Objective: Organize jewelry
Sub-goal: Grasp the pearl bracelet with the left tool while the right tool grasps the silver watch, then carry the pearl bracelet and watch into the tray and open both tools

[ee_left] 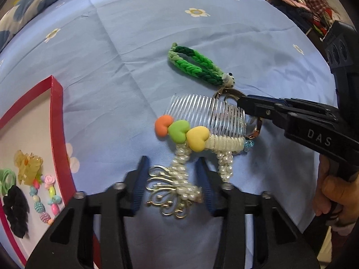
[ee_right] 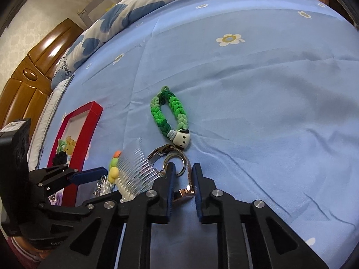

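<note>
A clear hair comb with orange, green and yellow hearts and pearl strands lies on the blue bedsheet. A gold filigree piece with pearls lies between the fingers of my left gripper, which is open around it. A green braided keychain with a white charm lies behind the comb. My right gripper is open, its fingers on either side of the keychain's metal clasp. The keychain and comb also show in the right wrist view.
A red-rimmed box stands at the left and holds a yellow claw clip, a black scrunchie, green hair ties and beaded pieces. Pillows and a wooden headboard lie beyond the sheet.
</note>
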`<state>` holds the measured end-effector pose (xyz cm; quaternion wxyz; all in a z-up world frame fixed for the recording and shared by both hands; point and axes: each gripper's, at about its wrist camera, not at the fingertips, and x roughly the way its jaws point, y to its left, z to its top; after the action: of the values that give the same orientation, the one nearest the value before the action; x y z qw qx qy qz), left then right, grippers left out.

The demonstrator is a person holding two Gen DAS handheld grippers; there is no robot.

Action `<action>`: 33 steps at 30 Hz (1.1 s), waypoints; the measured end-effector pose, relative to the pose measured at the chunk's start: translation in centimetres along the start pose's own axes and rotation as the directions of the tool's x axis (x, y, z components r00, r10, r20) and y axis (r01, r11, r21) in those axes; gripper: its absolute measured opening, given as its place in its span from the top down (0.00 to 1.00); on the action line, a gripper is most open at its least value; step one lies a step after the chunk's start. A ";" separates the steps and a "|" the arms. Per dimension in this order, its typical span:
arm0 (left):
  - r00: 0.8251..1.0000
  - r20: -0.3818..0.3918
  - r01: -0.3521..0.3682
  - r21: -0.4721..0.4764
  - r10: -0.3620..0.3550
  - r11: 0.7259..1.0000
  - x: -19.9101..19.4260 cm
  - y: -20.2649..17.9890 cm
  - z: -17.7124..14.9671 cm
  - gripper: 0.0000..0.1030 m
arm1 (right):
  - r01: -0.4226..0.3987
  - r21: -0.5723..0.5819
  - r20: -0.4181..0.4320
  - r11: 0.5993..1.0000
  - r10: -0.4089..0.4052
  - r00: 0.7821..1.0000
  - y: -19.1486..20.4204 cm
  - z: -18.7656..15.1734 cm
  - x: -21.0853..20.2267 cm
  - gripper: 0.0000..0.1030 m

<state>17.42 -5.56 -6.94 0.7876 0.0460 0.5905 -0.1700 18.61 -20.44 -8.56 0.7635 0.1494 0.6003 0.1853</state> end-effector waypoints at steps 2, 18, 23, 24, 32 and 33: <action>1.000 0.003 0.016 -0.001 -0.016 1.000 -0.3 0.1 -0.1 0.73 | -0.003 0.010 0.008 1.000 0.003 1.000 -0.1 -0.1 -0.2 0.89; 0.989 0.092 0.127 -0.104 -0.117 0.986 -5.6 1.5 -4.6 0.76 | -0.059 0.131 0.112 0.990 0.045 0.993 -2.0 -3.8 -5.8 0.96; 0.988 0.108 0.124 -0.118 -0.112 0.985 -6.7 1.9 -5.6 0.76 | -0.074 0.125 0.126 0.989 0.058 0.990 -0.9 -4.3 -6.4 0.96; 0.988 0.110 0.125 -0.125 -0.111 0.984 -6.8 2.0 -5.8 0.76 | -0.081 0.124 0.124 0.989 0.066 0.990 -0.7 -4.5 -6.3 0.96; 0.986 0.133 0.124 -0.157 -0.103 0.980 -8.1 2.8 -6.9 0.76 | -0.121 0.096 0.148 0.988 0.106 0.983 1.0 -5.2 -7.2 0.96; 0.985 0.136 0.124 -0.161 -0.102 0.979 -8.3 3.0 -7.1 0.76 | -0.120 0.095 0.150 0.988 0.105 0.983 1.1 -5.3 -7.3 0.96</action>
<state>9.88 0.93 -1.63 0.8136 -0.0658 0.5532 -0.1665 11.86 -22.79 -3.04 0.7844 0.2356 0.5429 0.1854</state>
